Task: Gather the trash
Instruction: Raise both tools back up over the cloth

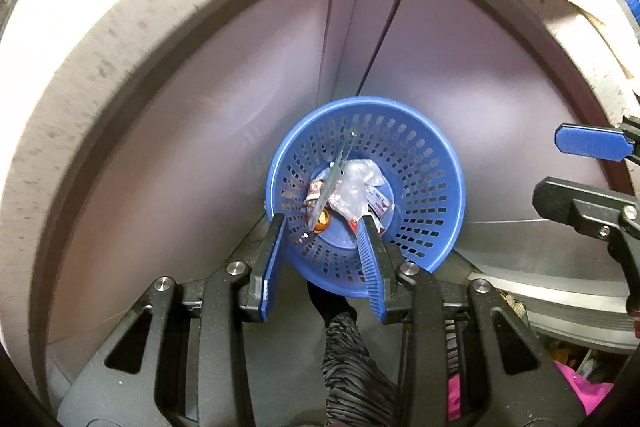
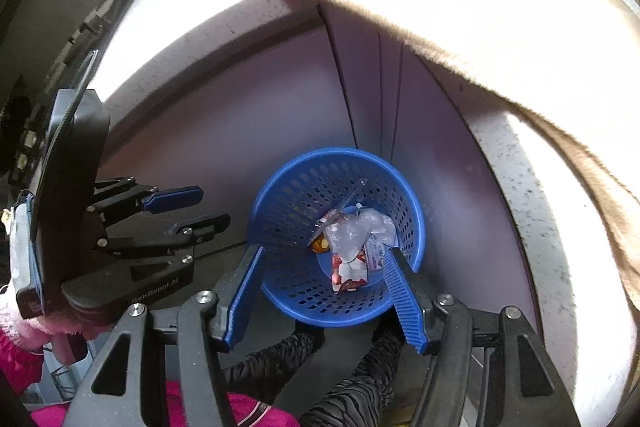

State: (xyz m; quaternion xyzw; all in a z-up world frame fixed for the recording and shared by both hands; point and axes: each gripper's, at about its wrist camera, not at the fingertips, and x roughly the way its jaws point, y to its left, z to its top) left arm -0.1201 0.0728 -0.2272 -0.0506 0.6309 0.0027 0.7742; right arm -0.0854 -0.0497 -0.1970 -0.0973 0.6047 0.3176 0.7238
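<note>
Both grippers open, empty: left gripper (image 1: 324, 227) and right gripper (image 2: 324, 261) hover above the blue basket (image 1: 432, 163). Basket on the floor under the surface (image 1: 120, 39); crumpled plastic (image 2: 356, 231) and wrappers (image 2: 348, 273) lie at its bottom.

Floor (image 1: 168, 187): pale grey, under a speckled surface (image 1: 100, 59) edge.
On the floor: blue perforated basket (image 1: 432, 163), against the corner panels.
In the basket: crumpled wrappers (image 2: 352, 267), clear plastic (image 1: 356, 187).
</note>
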